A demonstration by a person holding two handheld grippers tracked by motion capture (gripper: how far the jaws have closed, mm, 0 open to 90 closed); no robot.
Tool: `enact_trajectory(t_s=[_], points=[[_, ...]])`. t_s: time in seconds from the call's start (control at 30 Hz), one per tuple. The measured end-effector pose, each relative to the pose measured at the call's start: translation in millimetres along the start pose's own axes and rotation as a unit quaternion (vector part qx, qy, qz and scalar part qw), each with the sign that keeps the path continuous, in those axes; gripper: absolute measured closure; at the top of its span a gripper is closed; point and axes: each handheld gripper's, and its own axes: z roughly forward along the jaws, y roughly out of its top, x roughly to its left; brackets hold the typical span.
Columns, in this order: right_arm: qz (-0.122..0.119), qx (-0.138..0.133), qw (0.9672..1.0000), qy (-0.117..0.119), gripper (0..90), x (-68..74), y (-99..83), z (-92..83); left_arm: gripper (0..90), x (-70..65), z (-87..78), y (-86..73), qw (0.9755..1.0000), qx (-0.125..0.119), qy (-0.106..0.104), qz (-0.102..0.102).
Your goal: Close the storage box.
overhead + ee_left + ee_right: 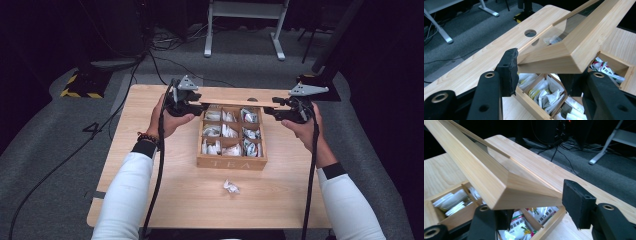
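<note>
Person at a light wood table point(165, 195) w/ a gripper in each hand, both on the lid point(240, 103) of a wooden tea box point(231, 161). Lid is a wood frame w/ a clear pane, held up above the box's far edge, seen edge-on in the high view as a thin strip running betw. the two tools. Left gripper point(196, 105) has the lid's left corner: in the left gripper view the near jaw's black pad point(510, 71) presses the frame's side face, the other jaw sits under the frame's outer edge, so it's clamped on the lid point(564, 53). Right gripper point(274, 107) is at the lid's right corner, jaws partway apart; in the right gripper view the frame corner point(506, 187) lies betw. the jaws, the right-hand pad point(577, 203) has a visible gap to the wood, the other jaw is tucked below the frame and contact there can't be told. Box sits mid-table, "TEA" on its front wall, compartments full of white tea sachets point(231, 132). One crumpled sachet point(230, 187) lies loose on the table just in front of the box, apart from it. Round hole in the tabletop point(530, 33) beyond the lid.
</note>
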Motion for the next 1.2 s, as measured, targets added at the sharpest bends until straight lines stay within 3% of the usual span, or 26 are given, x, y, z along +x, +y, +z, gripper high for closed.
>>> enact_trajectory(t_s=[0.07, 0.53, 0.67, 0.8, 0.87, 1.0, 1.2], points=[[0.009, -0.007, 0.9998, 0.017, 42.0, 1.0, -2.6, -1.9, 52.5, -2.7, -0.3, -3.0, 1.0, -0.001, 0.004, 0.008], [-0.015, 0.021, 0.9996, 0.006, 37.2, 14.3, -20.6, -7.3, 50.5, -14.7, -0.3, -26.6, 0.9998, 0.007, 0.0, 0.016], [-0.016, 0.021, 0.9996, 0.009, 32.1, 15.7, -28.0, -5.7, 50.8, -18.9, 0.5, -34.3, 0.9995, 0.006, 0.006, 0.029], [-0.016, 0.026, 0.9995, 0.01, 30.9, 16.6, -32.9, -4.2, 49.8, -20.0, 2.0, -39.6, 0.9995, 0.008, 0.005, 0.03], [-0.025, 0.042, 0.9987, 0.014, 30.5, 19.3, -37.7, -1.5, 50.7, -20.5, 3.6, -43.9, 0.9996, 0.008, 0.008, 0.025], [-0.025, 0.042, 0.9984, 0.029, 30.5, 21.8, -41.6, -0.7, 51.6, -19.3, 5.6, -50.4, 0.9996, 0.01, -0.001, 0.026], [-0.022, 0.04, 0.9981, 0.042, 29.8, 25.3, -46.9, -2.8, 51.9, -17.9, 9.4, -61.0, 0.9998, 0.013, -0.007, 0.011]])
